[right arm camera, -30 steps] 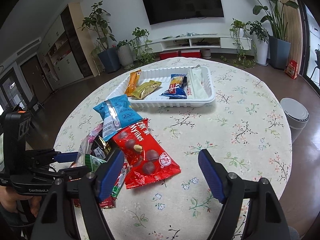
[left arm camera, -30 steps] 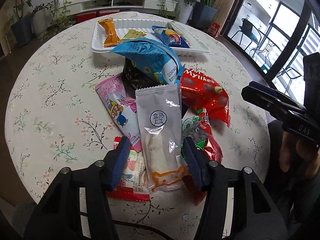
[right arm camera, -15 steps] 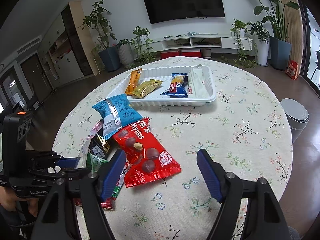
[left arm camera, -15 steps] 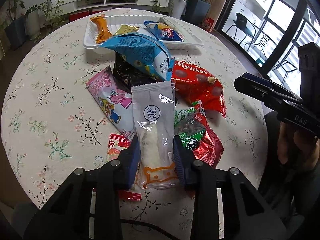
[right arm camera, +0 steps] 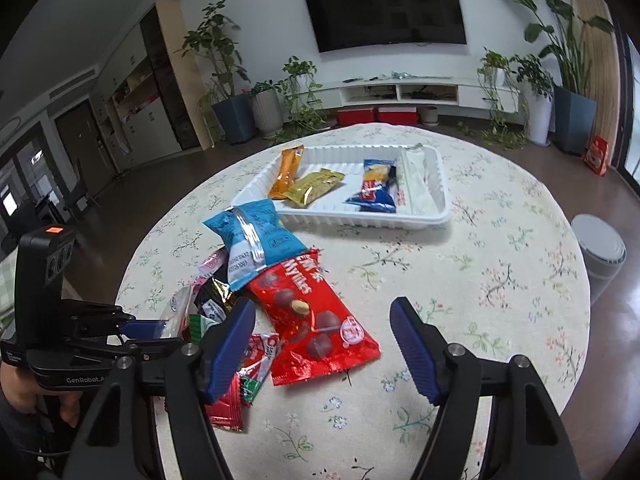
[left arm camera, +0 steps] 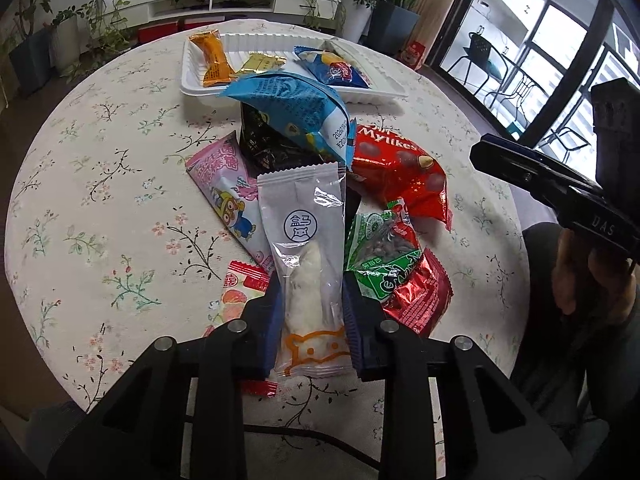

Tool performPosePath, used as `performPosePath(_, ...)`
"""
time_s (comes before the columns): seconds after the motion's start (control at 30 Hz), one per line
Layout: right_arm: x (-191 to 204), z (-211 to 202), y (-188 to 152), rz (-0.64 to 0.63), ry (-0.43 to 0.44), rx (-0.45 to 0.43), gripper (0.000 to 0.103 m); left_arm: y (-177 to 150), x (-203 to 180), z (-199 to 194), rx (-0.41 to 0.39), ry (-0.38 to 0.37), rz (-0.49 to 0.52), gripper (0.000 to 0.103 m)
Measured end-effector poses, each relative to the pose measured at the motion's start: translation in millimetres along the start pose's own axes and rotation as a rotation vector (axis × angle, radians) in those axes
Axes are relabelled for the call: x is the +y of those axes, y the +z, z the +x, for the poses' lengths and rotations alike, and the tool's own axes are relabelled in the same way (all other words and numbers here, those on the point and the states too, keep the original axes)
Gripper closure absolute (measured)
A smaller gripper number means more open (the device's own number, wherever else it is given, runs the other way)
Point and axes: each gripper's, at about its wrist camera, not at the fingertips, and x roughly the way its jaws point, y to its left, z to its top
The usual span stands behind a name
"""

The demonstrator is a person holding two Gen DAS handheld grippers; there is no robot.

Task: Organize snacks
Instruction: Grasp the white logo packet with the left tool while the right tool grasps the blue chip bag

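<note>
The left tool (left arm camera: pixel 310 312) is clenched on the lower half of a grey-and-clear snack packet (left arm camera: pixel 306 248) at the bottom centre of the left wrist view, its top reaching up over the heap of snacks mid-frame. The right tool (right arm camera: pixel 324 344) is released, jaws wide, over bare worktop (right arm camera: pixel 500 272) and the corner of the red bag (right arm camera: pixel 316 316).

To do this lift well, I would raise the packet straight up, so the pink packet (left arm camera: pixel 228 188) and green pouch (left arm camera: pixel 380 256) touching it are not dragged, then carry it to the white tray (left arm camera: pixel 384 88) at the upper centre and lay it in a free stretch.

Readable writing: "Mylikes" on the red bag, "DAS" on the right tool's body, "GenRobot" on the left one's. The grey packet's round emblem I cannot read.
</note>
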Motion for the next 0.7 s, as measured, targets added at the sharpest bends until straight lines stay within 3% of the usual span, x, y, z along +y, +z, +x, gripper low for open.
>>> performPosePath(0.27,48,29,39,-0.239,0.088,0.041,0.029,-6,10,-18,-0.046,-0.039,-0.035,0.077)
performPosePath(0.4,66,62,59,-0.321,0.121,0.083,0.022,-5,16,-27,-0.074,-0.058,-0.057,0.078)
performPosePath(0.7,61,125,80,-0.301,0.137,0.236,0.022,-8,32,-34,-0.099,-0.081,-0.095,0.078)
